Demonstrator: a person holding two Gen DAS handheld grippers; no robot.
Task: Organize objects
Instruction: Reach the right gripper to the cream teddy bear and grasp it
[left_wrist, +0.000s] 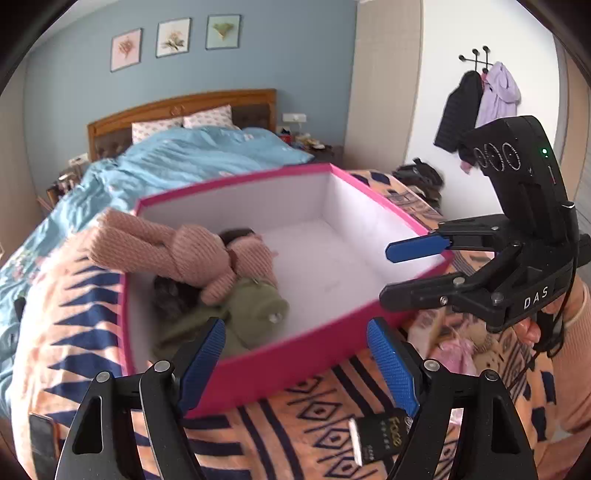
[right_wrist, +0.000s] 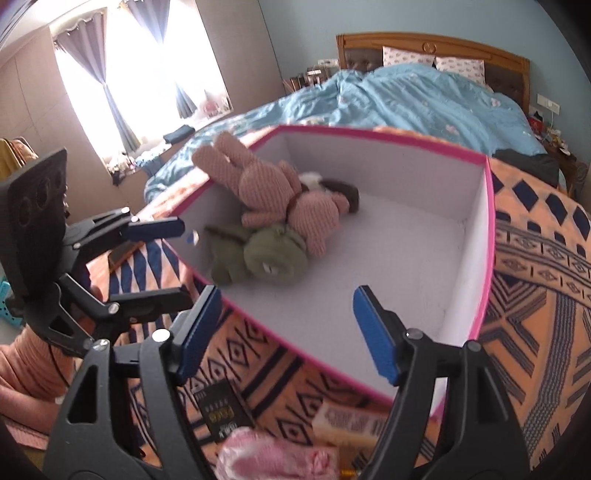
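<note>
A pink box (left_wrist: 295, 362) with a white inside (right_wrist: 413, 266) stands open on a patterned orange blanket. In it lie a pink knitted rabbit (left_wrist: 192, 254) (right_wrist: 280, 199) and a green plush toy (left_wrist: 255, 314) (right_wrist: 269, 254), with something dark under them. My left gripper (left_wrist: 295, 365) is open and empty at the box's near wall. My right gripper (right_wrist: 284, 336) is open and empty above the box's near edge; it also shows in the left wrist view (left_wrist: 399, 273). A black packet (left_wrist: 380, 435) (right_wrist: 221, 410) and a pink fluffy item (right_wrist: 277, 458) lie on the blanket in front of the box.
The orange blanket (right_wrist: 535, 258) covers the foot of a bed with a blue duvet (left_wrist: 192, 155). A beige packet (right_wrist: 351, 421) lies by the box. Coats (left_wrist: 480, 103) hang on the right wall. A bright window (right_wrist: 140, 74) is to the left.
</note>
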